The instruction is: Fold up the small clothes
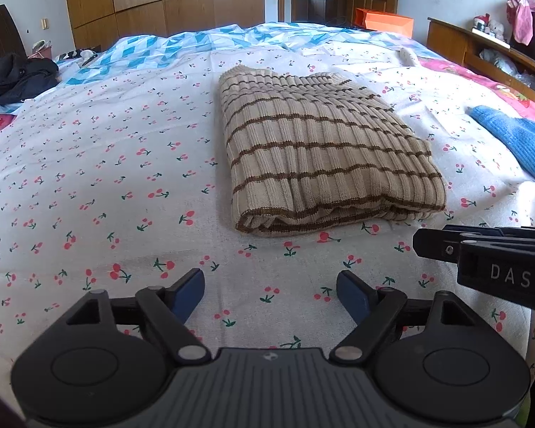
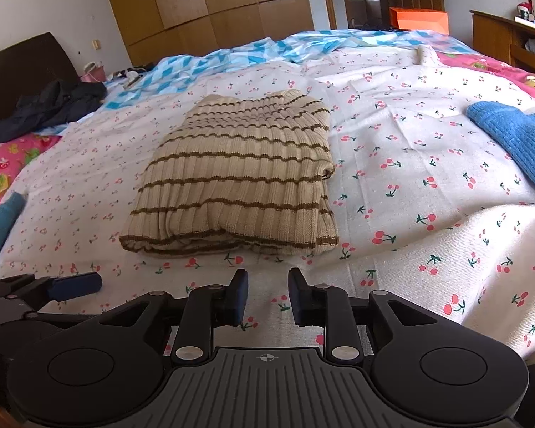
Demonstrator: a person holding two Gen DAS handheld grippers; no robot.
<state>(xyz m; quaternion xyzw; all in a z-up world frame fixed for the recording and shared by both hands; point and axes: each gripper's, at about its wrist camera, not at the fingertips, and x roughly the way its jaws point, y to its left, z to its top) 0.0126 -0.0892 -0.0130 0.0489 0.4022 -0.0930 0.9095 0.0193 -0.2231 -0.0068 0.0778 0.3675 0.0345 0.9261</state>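
Left wrist view: the left tongs (image 1: pixel 270 294) stand wide apart with nothing between them, above the cherry-print bedsheet (image 1: pixel 89 178) just short of the folded beige striped sweater (image 1: pixel 321 157). The right tongs (image 2: pixel 268 294) show a narrow gap, also empty, near the sweater's front edge. A blue knit garment (image 2: pixel 517 142) lies well apart to the right.

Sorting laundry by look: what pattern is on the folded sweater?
The folded sweater is beige ribbed knit with thin brown horizontal stripes, clearest in the right wrist view.
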